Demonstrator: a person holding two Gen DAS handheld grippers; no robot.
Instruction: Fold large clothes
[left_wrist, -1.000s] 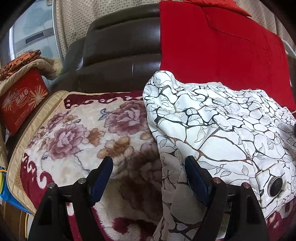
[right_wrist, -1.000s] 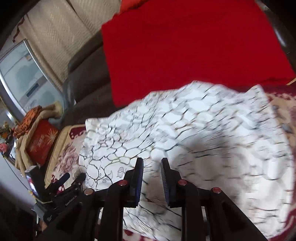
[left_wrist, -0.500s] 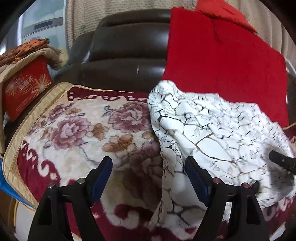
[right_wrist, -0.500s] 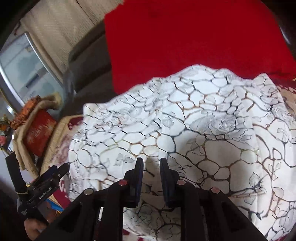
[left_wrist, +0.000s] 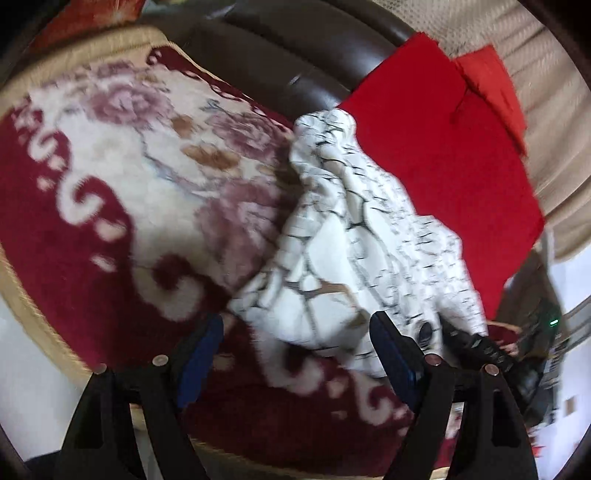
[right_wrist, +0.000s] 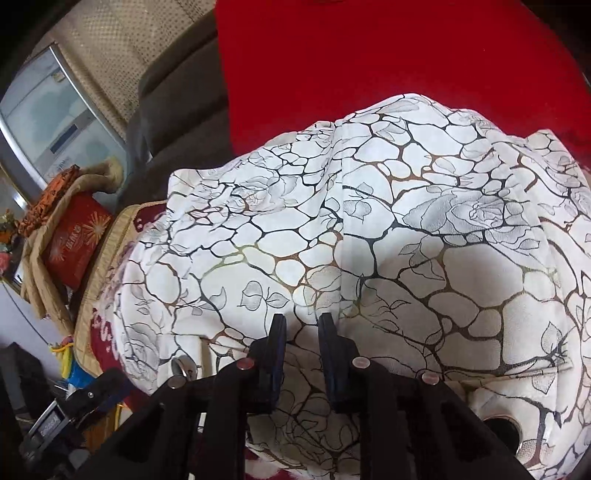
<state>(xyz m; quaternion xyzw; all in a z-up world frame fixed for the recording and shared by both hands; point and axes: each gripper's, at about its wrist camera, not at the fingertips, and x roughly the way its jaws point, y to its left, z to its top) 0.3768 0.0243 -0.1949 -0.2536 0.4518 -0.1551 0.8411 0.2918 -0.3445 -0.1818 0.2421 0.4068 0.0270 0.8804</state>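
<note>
White garment w/ black crackle-and-rose print (right_wrist: 369, 229) lay heaped on the floral red-and-cream blanket (left_wrist: 110, 177) over a dark sofa, its far edge against a red cloth (right_wrist: 388, 55). L gripper (left_wrist: 295, 354) was spread wide, nothing between its pads, just short of the garment's near hem; R gripper (right_wrist: 302, 332) stood narrowly parted over the cloth, but can't tell if it pinched any fabric. Red box (right_wrist: 75, 245) at left bore gold starbursts & writing too small to read.
</note>
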